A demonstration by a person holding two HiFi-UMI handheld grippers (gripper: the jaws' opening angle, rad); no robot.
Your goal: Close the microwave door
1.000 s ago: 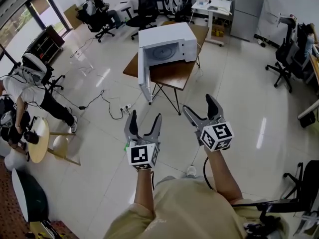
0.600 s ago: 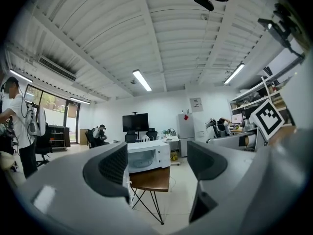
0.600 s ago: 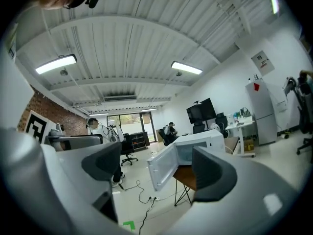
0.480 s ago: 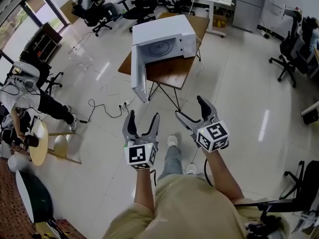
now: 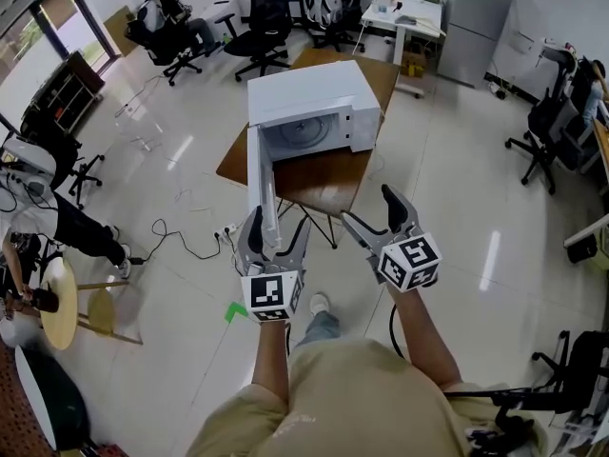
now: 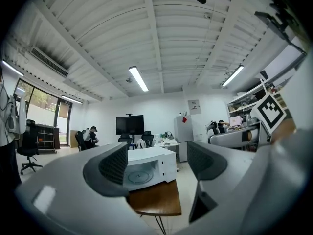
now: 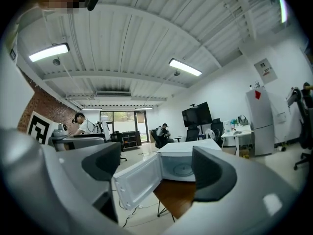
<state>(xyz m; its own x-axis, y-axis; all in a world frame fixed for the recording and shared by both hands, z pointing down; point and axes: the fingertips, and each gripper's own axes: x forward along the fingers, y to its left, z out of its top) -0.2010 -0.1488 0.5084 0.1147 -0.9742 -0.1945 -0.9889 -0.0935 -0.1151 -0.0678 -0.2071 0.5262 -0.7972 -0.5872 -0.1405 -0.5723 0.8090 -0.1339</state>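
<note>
Both pairs of jaws stand apart and nothing is between the pads. The left gripper (image 5: 277,222) and the right gripper (image 5: 368,208) are held side by side in front of me, above the shiny floor (image 5: 457,188), and they grip nothing. Ahead of them I see the white microwave (image 5: 314,89), which sits on a brown wooden table (image 5: 328,184). Its door (image 5: 259,174) is wide open, swung out toward the left side of the head view, so the round glass plate (image 5: 306,133) in the cavity is visible. In the head view the fingertips of the left gripper overlap the near end of the door. In both gripper views the microwave is apart from the jaws, without contact. Far at the back is a seated person (image 5: 166,8).
</note>
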